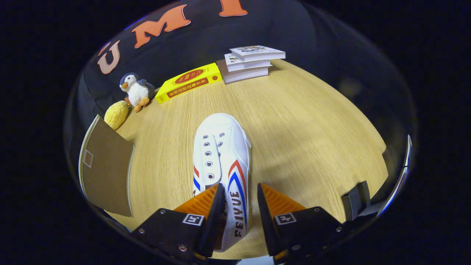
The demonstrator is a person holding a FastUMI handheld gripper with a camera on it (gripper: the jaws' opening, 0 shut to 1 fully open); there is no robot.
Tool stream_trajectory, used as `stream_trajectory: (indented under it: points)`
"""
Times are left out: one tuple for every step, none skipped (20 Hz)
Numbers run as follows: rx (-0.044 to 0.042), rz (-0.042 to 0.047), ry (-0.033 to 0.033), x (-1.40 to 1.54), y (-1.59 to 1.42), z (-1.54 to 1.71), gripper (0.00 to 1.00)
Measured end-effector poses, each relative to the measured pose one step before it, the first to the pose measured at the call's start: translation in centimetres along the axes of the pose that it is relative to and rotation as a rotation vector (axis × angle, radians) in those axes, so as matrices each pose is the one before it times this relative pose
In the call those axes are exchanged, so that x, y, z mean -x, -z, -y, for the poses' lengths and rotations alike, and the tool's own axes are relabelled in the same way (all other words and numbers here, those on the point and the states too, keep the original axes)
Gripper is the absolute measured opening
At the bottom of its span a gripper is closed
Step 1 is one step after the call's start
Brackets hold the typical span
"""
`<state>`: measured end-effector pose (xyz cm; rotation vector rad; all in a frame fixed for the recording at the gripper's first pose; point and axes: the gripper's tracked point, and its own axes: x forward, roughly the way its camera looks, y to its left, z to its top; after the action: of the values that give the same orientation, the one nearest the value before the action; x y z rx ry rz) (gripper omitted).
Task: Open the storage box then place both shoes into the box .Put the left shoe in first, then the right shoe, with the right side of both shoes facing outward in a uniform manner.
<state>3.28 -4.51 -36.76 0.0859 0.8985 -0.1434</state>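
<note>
A white canvas shoe (220, 147) with red and blue stripes lies on the wooden table (312, 140), its toe pointing away from me. My gripper (239, 189) is open and straddles the shoe's lettered side wall near the heel. One finger (206, 200) sits over the shoe's opening. The other finger (274, 202) stands outside the wall with a small gap to it. Off to the left of the fingers, a brown flat panel (105, 169) with a pale rim stands tilted; it looks like the storage box's opened door. The rest of the box is hidden.
At the table's far side lie a yellow book (189, 82) and a stack of three books (250, 62). A penguin plush (136, 90) and a yellow soft toy (116, 115) sit near the brown panel. A dark bracket (355, 200) stands right of the fingers.
</note>
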Motion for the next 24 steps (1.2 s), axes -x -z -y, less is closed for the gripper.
stream_trajectory:
  points:
    - [-0.00061,-0.00305,0.01255,0.062,0.024,0.18,0.38]
    - [0.0023,0.01203,0.01118,-0.112,-0.092,0.344,0.27]
    - [-0.01725,0.01053,0.01234,0.12,-0.227,0.261,0.17]
    - [-0.02658,0.00596,-0.00528,0.397,-0.232,-0.297,0.05]
    - [-0.01806,0.0068,0.00319,0.462,-0.144,-0.418,0.0]
    - [0.00016,0.01198,0.00915,0.739,-0.242,-0.301,0.0]
    - [0.0067,0.00988,0.00751,0.776,-0.352,-0.559,0.0]
    - [0.00412,0.01161,-0.00579,0.833,-0.624,-1.086,0.0]
    - [-0.00042,0.01498,-0.01768,0.938,-0.653,-1.406,0.0]
    - [-0.00501,0.01358,-0.0203,0.901,-0.56,-1.545,0.0]
    - [-0.00476,0.00723,-0.01974,0.976,-0.76,-1.733,0.0]
    - [-0.00362,0.01341,-0.01433,0.903,-0.477,-1.554,0.0]
    - [0.00157,0.01225,-0.01427,0.894,-0.527,-1.874,0.0]
    - [0.00108,0.01273,-0.01521,0.799,-0.462,-1.87,0.0]
    - [0.00291,0.00965,-0.01852,0.866,-0.458,-2.009,0.0]
    - [0.00082,0.00574,-0.0201,0.885,-0.281,-2.095,0.0]
    - [-0.00307,0.00605,-0.01892,0.748,-0.29,-2.062,0.0]
    - [-0.00086,0.00431,-0.01784,0.669,-0.07,-1.92,0.0]
    - [-0.00102,0.00548,-0.01611,0.588,-0.153,-1.993,0.0]
    - [-0.00232,0.01249,-0.01513,0.164,-0.173,-1.856,0.0]
    - [0.00267,0.00649,-0.01421,0.245,-0.011,-1.862,0.0]
    - [0.00247,0.00379,-0.0106,0.162,0.263,-1.522,0.0]
    - [0.00731,-0.00132,-0.00935,-0.008,0.422,-1.596,0.0]
    - [0.00968,-0.00525,-0.0084,-0.034,0.463,-1.346,0.0]
